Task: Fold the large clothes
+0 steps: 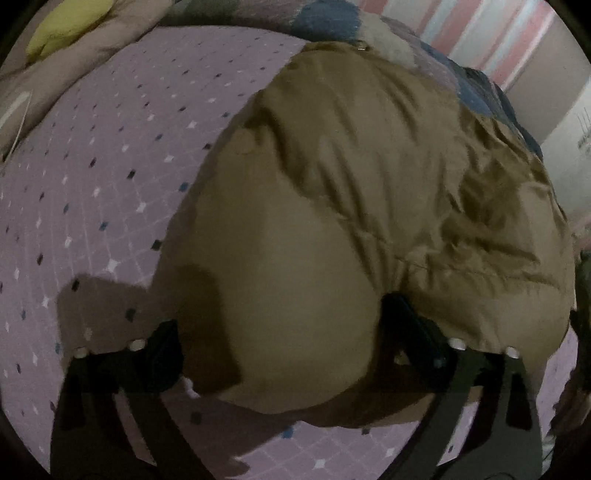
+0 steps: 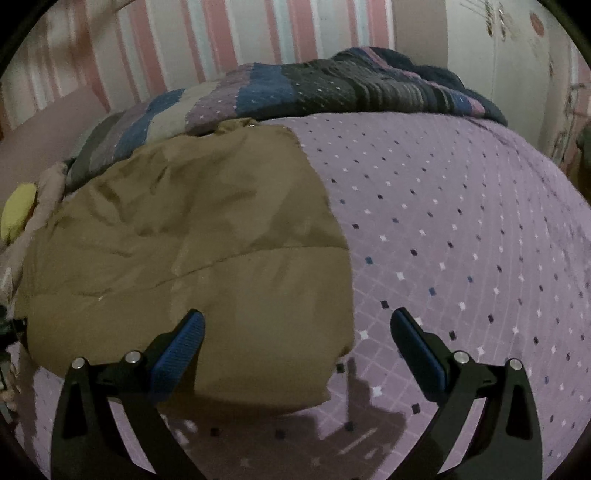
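A tan puffy jacket (image 1: 369,192) lies folded on the purple dotted bedspread (image 1: 92,192). My left gripper (image 1: 291,354) is open, its fingers wide on either side of the jacket's rounded near corner, the puffy fabric bulging between them. In the right wrist view the jacket (image 2: 192,240) lies at the left on the bedspread (image 2: 461,229). My right gripper (image 2: 295,343) is open and empty, its left blue pad (image 2: 181,350) over the jacket's near edge and its right finger over bare bedspread.
A striped dark-blue and grey blanket (image 2: 332,88) is bunched at the far edge of the bed against a pink striped wall (image 2: 221,37). A yellow cushion (image 1: 66,29) lies on a beige quilt at the bed's far left corner.
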{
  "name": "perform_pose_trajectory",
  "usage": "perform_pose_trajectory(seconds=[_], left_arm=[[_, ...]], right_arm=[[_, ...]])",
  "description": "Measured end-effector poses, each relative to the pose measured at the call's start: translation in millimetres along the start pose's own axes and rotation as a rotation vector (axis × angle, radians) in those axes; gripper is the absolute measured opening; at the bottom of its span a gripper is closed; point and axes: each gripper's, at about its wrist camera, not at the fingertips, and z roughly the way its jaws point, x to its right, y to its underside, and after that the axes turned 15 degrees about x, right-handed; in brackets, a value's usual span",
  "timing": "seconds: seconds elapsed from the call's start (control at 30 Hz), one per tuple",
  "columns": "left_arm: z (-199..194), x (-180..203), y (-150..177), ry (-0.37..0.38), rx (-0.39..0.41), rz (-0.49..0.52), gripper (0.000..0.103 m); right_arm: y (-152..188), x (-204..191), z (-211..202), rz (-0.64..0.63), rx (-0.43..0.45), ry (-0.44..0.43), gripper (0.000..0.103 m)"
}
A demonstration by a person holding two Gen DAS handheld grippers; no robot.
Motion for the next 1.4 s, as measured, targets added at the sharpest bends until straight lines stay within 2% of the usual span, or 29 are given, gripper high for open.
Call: perform_pose_trajectory(seconds=[0.1, 0.2, 0.4, 0.57, 0.7, 0.8, 0.93, 1.17, 1.4], left_arm=[[-5.5, 9.9, 1.2, -0.005, -0.001, 0.075, 0.077], [-8.7, 10.7, 1.0, -0.008, -0.007, 0.092, 0.076], [-5.2, 18.4, -5.0, -0.034, -0.004, 0.117, 0.077], [-8.1, 18.3, -4.5, -0.042, -0.01, 0.137, 0.077], [-2.1, 22.5, -10.0, -0.046, -0.017, 0.15, 0.077], [2.6, 28.8, -16.0, -0.045, -0.02, 0.162, 0.073], [2.1, 35.2, -19.6, -0.037, -0.025, 0.191, 0.063], [3.7, 40.5, -21.7, -0.045, -0.02, 0.194, 0.053], [-0.3, 45.7, -20.9, -0.064, -0.018, 0.214, 0.049]], right_arm=[[0.6, 9.4, 4.6, 0.06, -0.012, -0.013, 0.101], [2.6, 14.7, 15.1, 0.107, -0.039, -0.052, 0.101], [21.1, 25.5, 45.3, 0.271, -0.116, -0.21, 0.101], [27.9, 20.7, 64.3, 0.296, -0.167, -0.285, 0.101], [25.8, -1.9, 74.7, 0.237, -0.215, -0.35, 0.101], [20.8, -18.1, 75.9, 0.178, -0.216, -0.345, 0.095], [14.0, -31.4, 73.3, 0.133, -0.211, -0.329, 0.08], [4.6, -53.7, 61.0, 0.061, -0.189, -0.284, 0.058], [3.8, -68.0, 57.3, 0.031, -0.176, -0.245, 0.053]])
